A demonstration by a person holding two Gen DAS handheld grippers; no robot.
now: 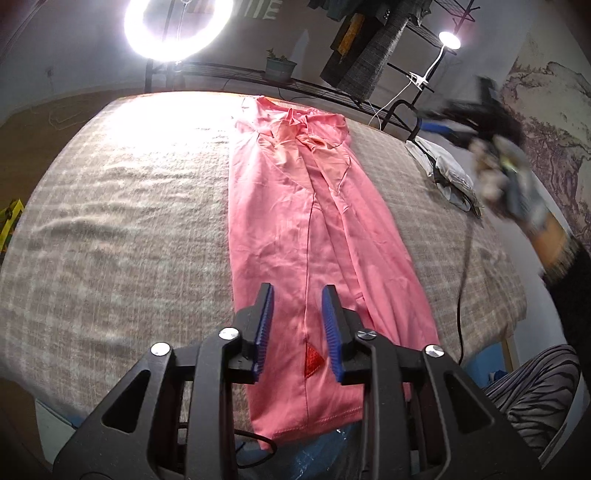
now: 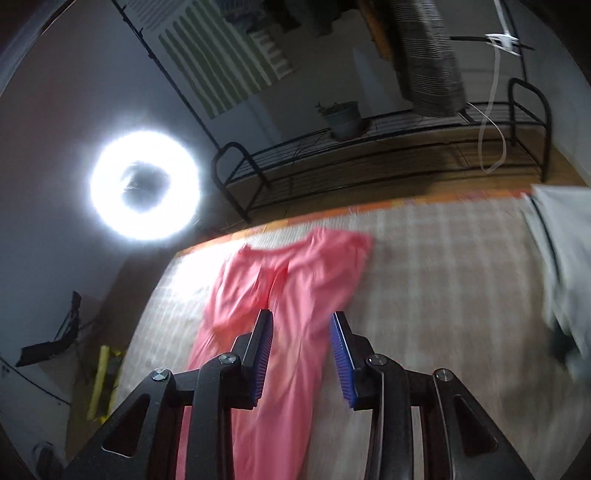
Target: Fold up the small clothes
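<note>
Looking via left wrist: pink garment (image 1: 314, 236) lies folded lengthwise on the plaid blanket (image 1: 110, 229); left gripper (image 1: 297, 295) hovers over its near hem, jaws apart, empty. Right wrist, blurred: right gripper (image 2: 301, 325) above the garment's far end, jaws apart, empty.

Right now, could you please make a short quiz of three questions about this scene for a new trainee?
1. True or false: the left gripper is open and holds nothing.
2. What colour is the garment lying on the checked blanket?
A. pink
B. green
C. white
3. Fill in: the brightest light beyond the blanket is a ____ light.

Key: 1 true; 2 A; 3 ring. The right gripper is open too, above the same garment.
</note>
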